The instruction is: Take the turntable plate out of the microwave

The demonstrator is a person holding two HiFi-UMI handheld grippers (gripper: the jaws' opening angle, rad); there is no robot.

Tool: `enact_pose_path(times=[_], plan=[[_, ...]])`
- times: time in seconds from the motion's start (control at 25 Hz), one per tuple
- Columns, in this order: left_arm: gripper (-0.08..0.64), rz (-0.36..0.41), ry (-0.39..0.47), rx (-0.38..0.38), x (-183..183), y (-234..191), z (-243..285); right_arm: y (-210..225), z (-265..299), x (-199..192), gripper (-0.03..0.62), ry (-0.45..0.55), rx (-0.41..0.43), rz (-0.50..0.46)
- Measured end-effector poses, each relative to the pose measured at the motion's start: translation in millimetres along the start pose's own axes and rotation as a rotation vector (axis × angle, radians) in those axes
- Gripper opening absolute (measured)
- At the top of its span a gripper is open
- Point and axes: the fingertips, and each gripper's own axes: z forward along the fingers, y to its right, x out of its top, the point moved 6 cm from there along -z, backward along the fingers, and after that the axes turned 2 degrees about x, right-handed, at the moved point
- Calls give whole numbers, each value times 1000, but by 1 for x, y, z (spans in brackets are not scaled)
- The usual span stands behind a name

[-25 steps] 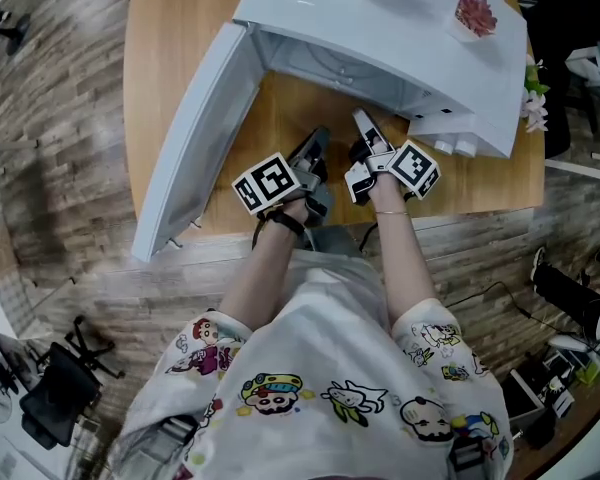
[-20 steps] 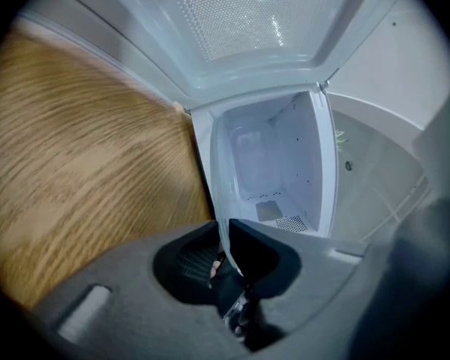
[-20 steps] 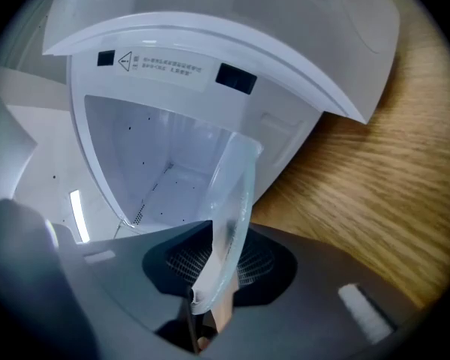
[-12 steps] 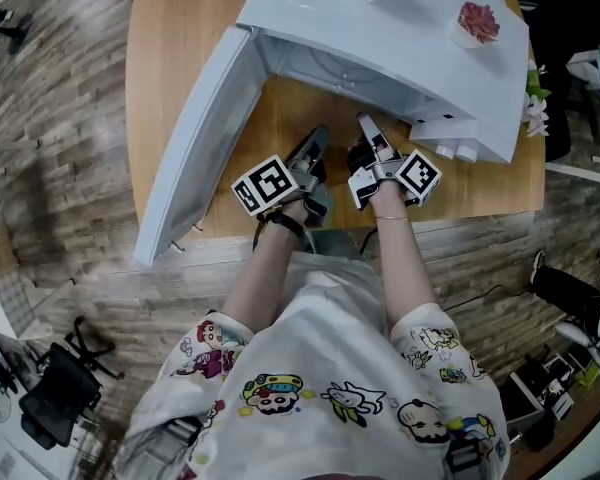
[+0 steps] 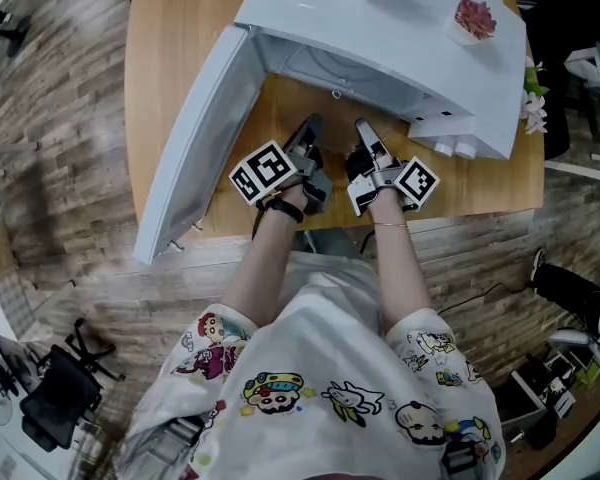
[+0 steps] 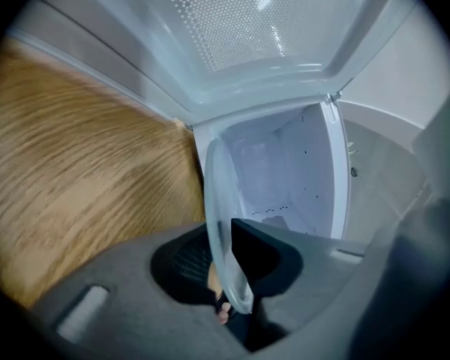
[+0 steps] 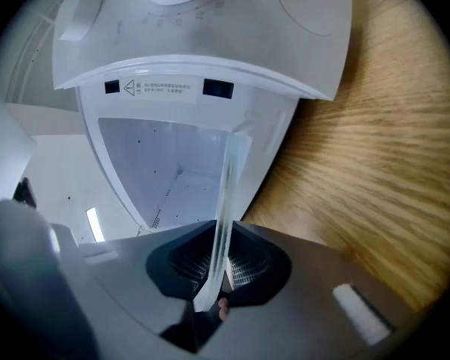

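Two tools pinch the glass turntable plate (image 7: 226, 193) at the mouth of the microwave (image 5: 380, 28). Its rim stands edge-on between the jaws of the left gripper (image 5: 310, 128) and the right gripper (image 5: 364, 130), both having just been closing and now clamped on it. We note a label (image 7: 165, 88) on the microwave's front edge, its print too small to read.

There are two claws, the left gripper (image 5: 311, 126) and the right gripper (image 5: 363, 129), each with one marker cube (image 5: 262, 172), one turntable plate (image 7: 226, 193) between them, one microwave (image 5: 380, 23) ahead of them with two small pots (image 5: 474, 16) on top, and one table (image 5: 170, 48) beneath them.
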Motion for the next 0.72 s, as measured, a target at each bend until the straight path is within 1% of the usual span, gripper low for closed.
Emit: enact_pose_path(times=[0.24, 0.48, 0.72], plan=[[51, 2, -10, -34, -3, 1, -11, -6, -7, -8, 54, 3, -4, -20], [44, 28, -38, -48, -6, -3, -24, -4, -18, -24, 61, 28, -12, -27], [43, 42, -52, -67, -11, -3, -32, -6, -28, -32, 63, 41, 13, -29]])
